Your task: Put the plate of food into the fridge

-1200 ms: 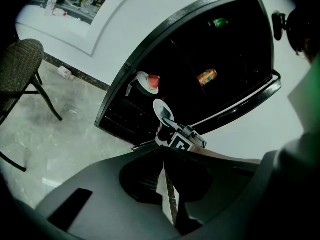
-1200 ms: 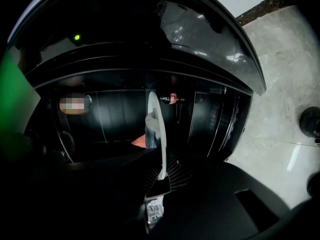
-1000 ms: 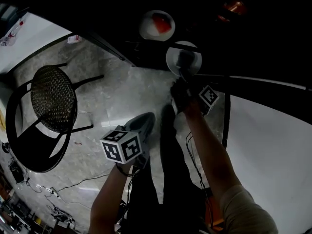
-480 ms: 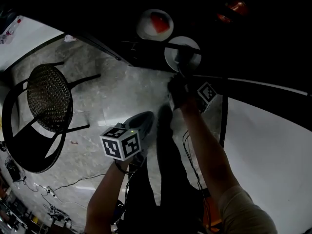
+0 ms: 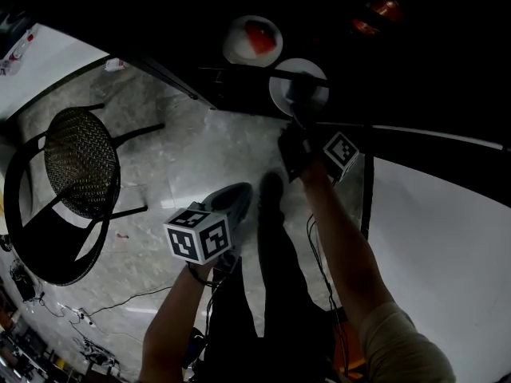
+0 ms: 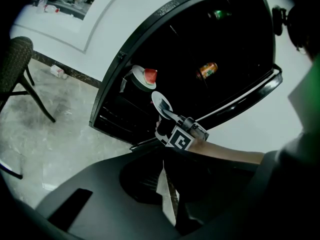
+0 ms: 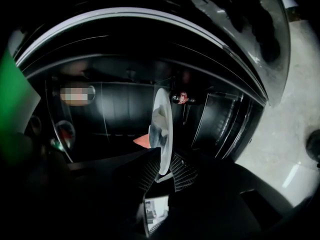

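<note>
A white plate [image 5: 299, 88] with pale food on it hangs at the mouth of the dark open fridge [image 5: 239, 94]. My right gripper [image 5: 302, 118] is shut on its near rim. In the right gripper view the plate [image 7: 163, 126] stands edge-on between the ribbed pads [image 7: 184, 173], with the food [image 7: 156, 118] on its left face. The left gripper view shows that plate [image 6: 161, 103] just outside the fridge shelves. My left gripper [image 5: 242, 192] hangs lower, over the floor, shut and empty [image 6: 167, 196].
A second plate with a red slice [image 5: 253, 40] sits inside the fridge, and an orange can [image 6: 207, 70] lies deeper in. The white fridge door [image 5: 447, 238] stands open at the right. A black mesh chair [image 5: 76, 162] is on the marble floor at the left.
</note>
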Demonstrator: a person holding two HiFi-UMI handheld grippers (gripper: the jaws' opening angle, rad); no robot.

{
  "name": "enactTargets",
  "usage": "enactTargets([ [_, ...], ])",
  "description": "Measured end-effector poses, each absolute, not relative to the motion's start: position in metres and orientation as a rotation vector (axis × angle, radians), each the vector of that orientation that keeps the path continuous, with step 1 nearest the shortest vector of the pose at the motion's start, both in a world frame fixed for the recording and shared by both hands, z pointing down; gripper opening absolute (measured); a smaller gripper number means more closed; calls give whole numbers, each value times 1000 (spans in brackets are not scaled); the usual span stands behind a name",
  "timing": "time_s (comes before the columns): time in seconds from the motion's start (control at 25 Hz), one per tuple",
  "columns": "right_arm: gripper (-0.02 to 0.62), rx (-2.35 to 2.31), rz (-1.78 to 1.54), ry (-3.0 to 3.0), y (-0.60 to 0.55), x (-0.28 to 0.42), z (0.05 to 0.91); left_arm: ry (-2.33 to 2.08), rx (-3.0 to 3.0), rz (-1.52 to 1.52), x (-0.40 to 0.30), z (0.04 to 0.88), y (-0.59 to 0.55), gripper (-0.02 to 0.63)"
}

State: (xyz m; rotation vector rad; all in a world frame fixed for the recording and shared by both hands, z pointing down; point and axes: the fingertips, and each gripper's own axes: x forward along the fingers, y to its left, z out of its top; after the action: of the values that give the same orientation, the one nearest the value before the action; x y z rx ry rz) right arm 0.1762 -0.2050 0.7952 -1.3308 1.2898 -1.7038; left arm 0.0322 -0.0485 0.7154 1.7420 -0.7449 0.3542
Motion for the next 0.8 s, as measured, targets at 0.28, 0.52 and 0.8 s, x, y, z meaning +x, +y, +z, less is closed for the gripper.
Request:
enactTargets([
  [0.28,41,-1342,-1713,1374,-192,171,795,-753,1747,349,28,714,-48,12],
  [0.52,41,-1359,-1730,1349,-192,171,795,-759,1752,346,27,714,-46,12],
  [0.8,40,-1363,-1709,1268,-199,178,797,-757,1742,343,27,719,-38,12],
])
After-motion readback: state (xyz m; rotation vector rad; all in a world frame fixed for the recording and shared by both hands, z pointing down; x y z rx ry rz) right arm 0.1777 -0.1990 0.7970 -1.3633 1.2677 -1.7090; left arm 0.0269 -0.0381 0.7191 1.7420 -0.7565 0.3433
